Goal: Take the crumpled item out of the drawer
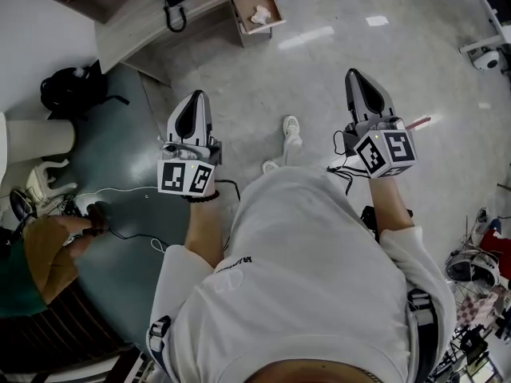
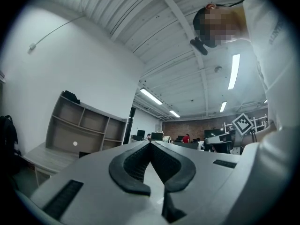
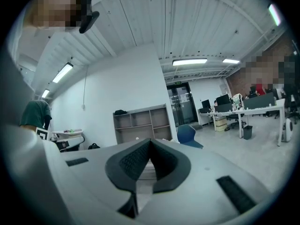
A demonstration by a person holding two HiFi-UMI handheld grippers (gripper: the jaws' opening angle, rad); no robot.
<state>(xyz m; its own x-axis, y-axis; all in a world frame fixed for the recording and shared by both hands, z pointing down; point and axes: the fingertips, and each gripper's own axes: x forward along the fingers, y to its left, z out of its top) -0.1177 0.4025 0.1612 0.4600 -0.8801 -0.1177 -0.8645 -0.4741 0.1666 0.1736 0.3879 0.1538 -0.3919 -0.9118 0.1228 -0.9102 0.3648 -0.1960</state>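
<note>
In the head view a small wooden drawer (image 1: pixel 274 6) stands pulled open under the shelf unit at the top, far ahead on the floor. A crumpled white item (image 1: pixel 260 14) lies inside it. My left gripper (image 1: pixel 196 96) and right gripper (image 1: pixel 354 73) are held out in front of the person's body, well short of the drawer. Both are shut and hold nothing. In the left gripper view the left gripper (image 2: pixel 151 144) has its pads meeting at the tip. The right gripper (image 3: pixel 151 140) looks the same in its own view. Neither gripper view shows the drawer's contents.
A low wooden shelf unit (image 1: pixel 152 14) runs along the wall, also seen as the shelf unit (image 3: pixel 140 123). A black backpack (image 1: pixel 68 86) and a seated person (image 1: pixel 44 258) with cables are at the left on a dark mat. A blue chair (image 3: pixel 190 136) stands right of the shelves.
</note>
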